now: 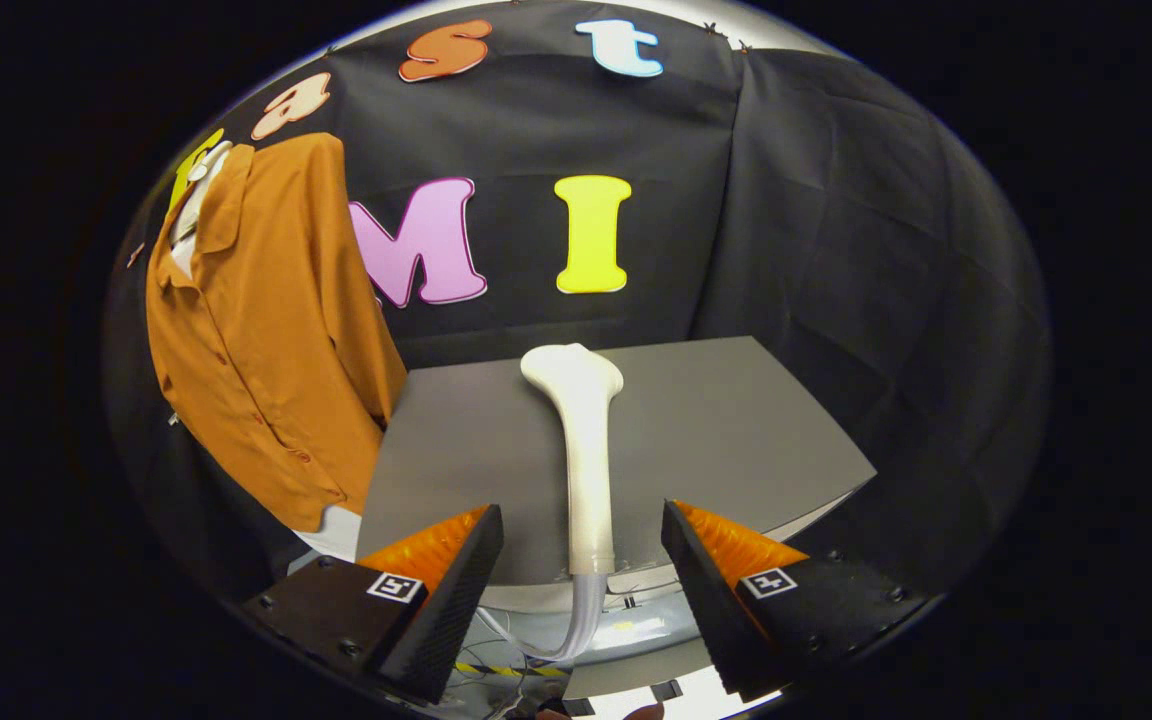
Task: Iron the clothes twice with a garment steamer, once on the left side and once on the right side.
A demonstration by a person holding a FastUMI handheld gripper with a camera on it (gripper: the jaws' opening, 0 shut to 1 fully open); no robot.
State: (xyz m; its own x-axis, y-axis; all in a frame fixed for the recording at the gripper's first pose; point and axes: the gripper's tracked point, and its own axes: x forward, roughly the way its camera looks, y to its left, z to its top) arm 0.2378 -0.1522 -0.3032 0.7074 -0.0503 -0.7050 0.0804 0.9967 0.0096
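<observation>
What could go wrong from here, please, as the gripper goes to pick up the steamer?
The gripper is open, with the garment steamer lying between its fingers and touching neither.

1. The handle looks smooth and rounded, so it may slip or roll as the fingers close.
2. Its hose hangs off the grey table edge and could drag or snag when lifted.
3. The orange shirt hangs loose beside the table, so it may swing away from the steamer head.

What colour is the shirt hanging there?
Orange-brown shirt, clearest in the gripper view.

The gripper (582, 570) has two wedge-shaped fingers, spread apart. Each finger mount carries a square coded tag and small screws.
</observation>
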